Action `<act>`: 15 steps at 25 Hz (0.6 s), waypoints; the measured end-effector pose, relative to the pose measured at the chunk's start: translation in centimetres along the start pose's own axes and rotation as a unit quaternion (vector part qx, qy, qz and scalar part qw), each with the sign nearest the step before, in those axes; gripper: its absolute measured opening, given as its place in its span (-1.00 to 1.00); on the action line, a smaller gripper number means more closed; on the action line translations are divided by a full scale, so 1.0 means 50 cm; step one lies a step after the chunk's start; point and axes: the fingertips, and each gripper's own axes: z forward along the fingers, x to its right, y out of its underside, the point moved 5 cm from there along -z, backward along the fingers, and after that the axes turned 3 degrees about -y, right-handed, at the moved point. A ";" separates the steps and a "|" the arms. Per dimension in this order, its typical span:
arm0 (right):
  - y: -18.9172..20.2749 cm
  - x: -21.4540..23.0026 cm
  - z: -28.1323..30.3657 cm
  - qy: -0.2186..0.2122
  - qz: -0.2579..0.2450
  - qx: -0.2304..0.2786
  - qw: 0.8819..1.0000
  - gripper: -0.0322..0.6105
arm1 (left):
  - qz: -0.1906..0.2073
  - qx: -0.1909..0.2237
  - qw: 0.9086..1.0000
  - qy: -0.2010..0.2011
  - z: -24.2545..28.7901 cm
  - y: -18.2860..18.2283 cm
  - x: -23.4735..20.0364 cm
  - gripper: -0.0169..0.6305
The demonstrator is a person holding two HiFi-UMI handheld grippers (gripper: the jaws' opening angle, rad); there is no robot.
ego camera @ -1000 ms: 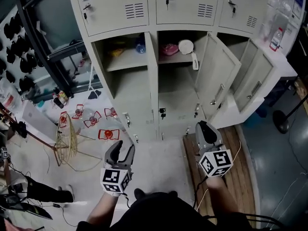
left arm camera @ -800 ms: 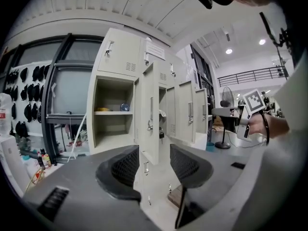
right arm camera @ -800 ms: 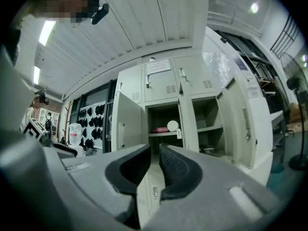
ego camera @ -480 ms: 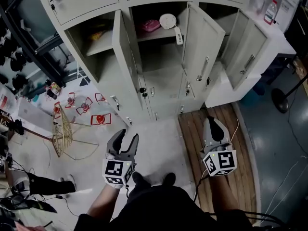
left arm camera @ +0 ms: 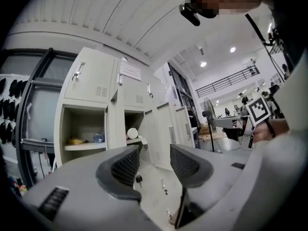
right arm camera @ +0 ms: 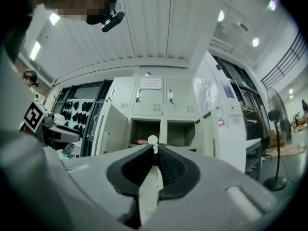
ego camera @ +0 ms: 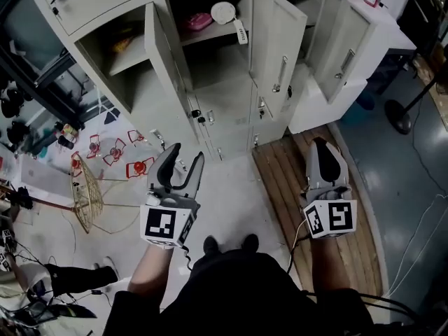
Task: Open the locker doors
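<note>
The beige lockers [ego camera: 210, 96] stand ahead, with three middle-row doors swung open: the left door [ego camera: 162, 54], the middle door [ego camera: 278, 37] and the right door [ego camera: 344, 44]. My left gripper [ego camera: 186, 154] is held level well short of them, open and empty; in the left gripper view its pads [left arm camera: 126, 166] frame the lockers [left arm camera: 86, 129]. My right gripper [ego camera: 322, 144] hangs over the wooden boards, shut with nothing between its jaws, which have just been opening slightly. The right gripper view shows the gripper [right arm camera: 154, 153] pointing at the lockers [right arm camera: 161, 112].
The open compartments hold a pink item [ego camera: 198, 21], a round white item [ego camera: 224, 11] and something yellow [ego camera: 122, 44]. A wooden pallet [ego camera: 287, 180] lies at the right, red parts [ego camera: 140, 166] and a wire frame [ego camera: 87, 194] at the left. A black stand base [ego camera: 400, 121] sits far right.
The lockers have slid up and away in the head view as both grippers drew back from them. The left gripper has risen. All three doors stay open.
</note>
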 end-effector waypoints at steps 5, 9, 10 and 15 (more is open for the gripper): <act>-0.069 -0.034 -0.020 0.028 -0.043 0.037 0.998 -0.85 | 0.010 0.053 0.998 0.025 0.016 -0.077 -0.024 -0.34; -0.114 -0.057 -0.041 0.049 -0.067 0.059 0.995 -0.85 | 0.005 0.085 0.996 0.041 0.015 -0.131 -0.030 -0.33; -0.124 -0.061 -0.046 0.054 -0.073 0.062 0.994 -0.85 | 0.006 0.096 0.994 0.047 0.011 -0.142 -0.032 -0.33; -0.170 -0.076 -0.063 0.081 -0.081 0.078 0.990 -0.83 | 0.003 0.119 0.991 0.056 -0.010 -0.188 -0.048 -0.33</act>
